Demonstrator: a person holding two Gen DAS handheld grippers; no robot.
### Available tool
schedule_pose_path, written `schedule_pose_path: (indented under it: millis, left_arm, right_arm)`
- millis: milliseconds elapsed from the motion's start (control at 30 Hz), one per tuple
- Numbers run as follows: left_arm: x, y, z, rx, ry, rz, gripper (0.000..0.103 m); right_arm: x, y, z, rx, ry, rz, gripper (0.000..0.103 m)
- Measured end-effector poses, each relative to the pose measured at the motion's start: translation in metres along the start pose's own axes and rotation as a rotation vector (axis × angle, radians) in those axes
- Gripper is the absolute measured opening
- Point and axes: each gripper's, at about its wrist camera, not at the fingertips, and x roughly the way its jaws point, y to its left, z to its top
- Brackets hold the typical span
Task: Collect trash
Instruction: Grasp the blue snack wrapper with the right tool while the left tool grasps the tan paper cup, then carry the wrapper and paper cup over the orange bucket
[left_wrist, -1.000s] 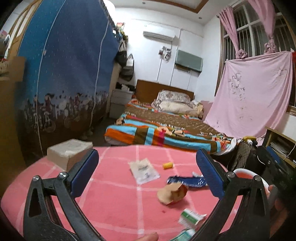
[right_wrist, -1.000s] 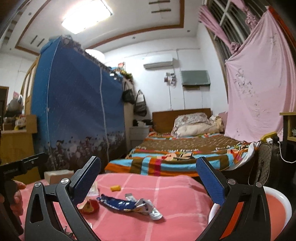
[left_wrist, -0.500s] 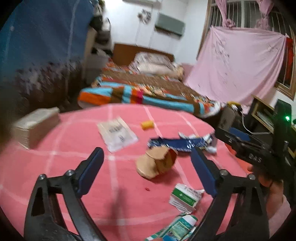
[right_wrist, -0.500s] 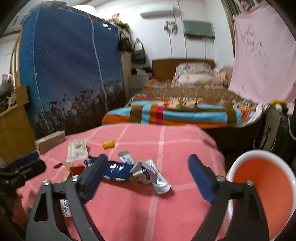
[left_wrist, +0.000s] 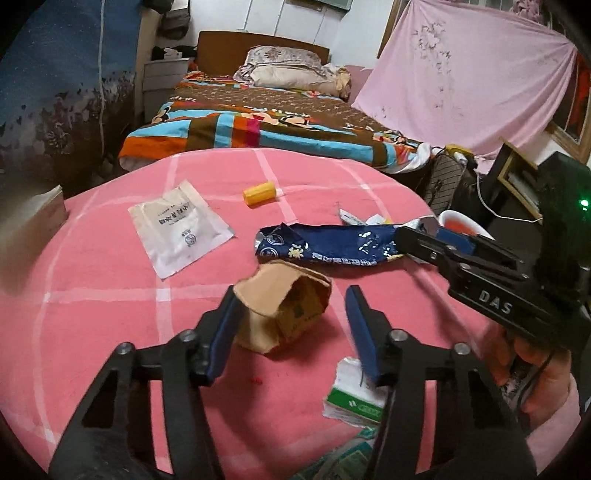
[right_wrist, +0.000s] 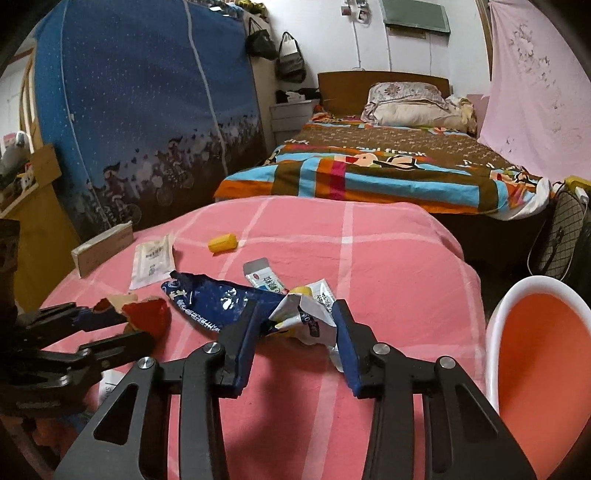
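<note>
Trash lies on a pink checked table (left_wrist: 110, 317). My left gripper (left_wrist: 291, 299) is open, its jaws on either side of a crumpled brown paper cup (left_wrist: 284, 306). My right gripper (right_wrist: 295, 317) is open around a crumpled white and silver wrapper (right_wrist: 306, 317), which lies on the end of a dark blue snack bag (right_wrist: 207, 299). The blue bag (left_wrist: 325, 247) also shows in the left wrist view, with my right gripper (left_wrist: 424, 240) at its right end. The cup (right_wrist: 147, 314) shows red in the right wrist view.
A white sachet (left_wrist: 177, 225), a yellow cap (left_wrist: 260, 192) and a green and white packet (left_wrist: 351, 398) lie on the table. A tissue box (right_wrist: 99, 247) sits at its left edge. A white bin with an orange inside (right_wrist: 543, 354) stands at the right. A bed (right_wrist: 369, 162) is behind.
Both grippers have tilted down and moved in over the table. The left one has closed in around the paper cup, the right one around the crumpled wrapper. Both jaw gaps have narrowed.
</note>
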Motion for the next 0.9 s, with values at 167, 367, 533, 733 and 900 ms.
schedule_pose_path:
  millis: [167, 367, 533, 733, 900]
  left_arm:
    - [0.0, 0.0, 0.002, 0.003, 0.004, -0.009, 0.016]
    - [-0.007, -0.002, 0.003, 0.004, -0.023, -0.012, 0.012]
    - [-0.022, 0.0, 0.005, -0.013, -0.075, -0.008, 0.012]
    - [-0.045, 0.0, 0.012, -0.037, -0.168, -0.005, 0.012]
    - [-0.064, -0.016, 0.022, -0.015, -0.281, 0.001, 0.012]
  right_arm:
    - [0.001, 0.002, 0.001, -0.01, 0.0, 0.004, 0.036]
    - [-0.004, 0.005, 0.001, -0.027, -0.023, 0.005, 0.035]
    - [-0.016, 0.007, 0.0, -0.031, -0.082, 0.006, 0.034]
    - [-0.044, 0.002, -0.001, -0.009, -0.225, -0.013, 0.034]
    - [-0.073, -0.005, -0.003, 0.026, -0.373, -0.041, 0.034]
